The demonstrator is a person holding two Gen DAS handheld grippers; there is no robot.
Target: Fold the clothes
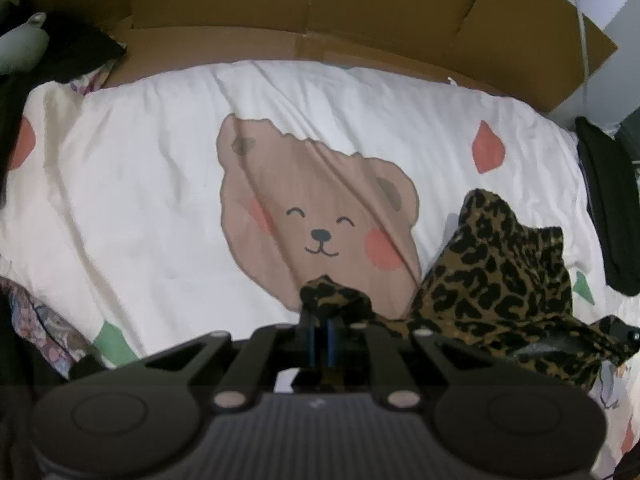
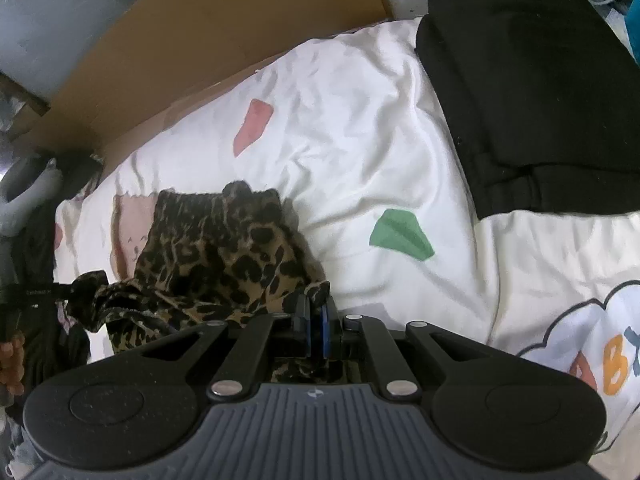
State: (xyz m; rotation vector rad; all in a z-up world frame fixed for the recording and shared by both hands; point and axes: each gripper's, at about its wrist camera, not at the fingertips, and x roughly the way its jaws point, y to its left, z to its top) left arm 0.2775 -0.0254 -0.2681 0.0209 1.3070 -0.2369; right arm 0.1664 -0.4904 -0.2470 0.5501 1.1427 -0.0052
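A leopard-print garment [image 1: 492, 272] hangs bunched between both grippers above a white bear-print duvet [image 1: 160, 184]. My left gripper [image 1: 320, 320] is shut on one edge of it, a fold of the cloth sticking up past the blue-padded fingers. In the left wrist view the cloth runs rightward to my right gripper [image 1: 624, 334] at the frame's edge. The right wrist view shows the same leopard-print garment [image 2: 224, 240] spreading leftward from my right gripper [image 2: 316, 316], shut on another edge. My left gripper [image 2: 60, 290] pinches the far corner at the left. The garment's lower part is hidden behind the gripper bodies.
A folded black garment [image 2: 532, 92] lies on the duvet [image 2: 360, 128] to the right. Brown cardboard [image 1: 320, 12] stands along the far side of the bed. A grey object [image 1: 20, 44] and dark cloth sit at the far left. A hand [image 2: 10, 364] shows at the left edge.
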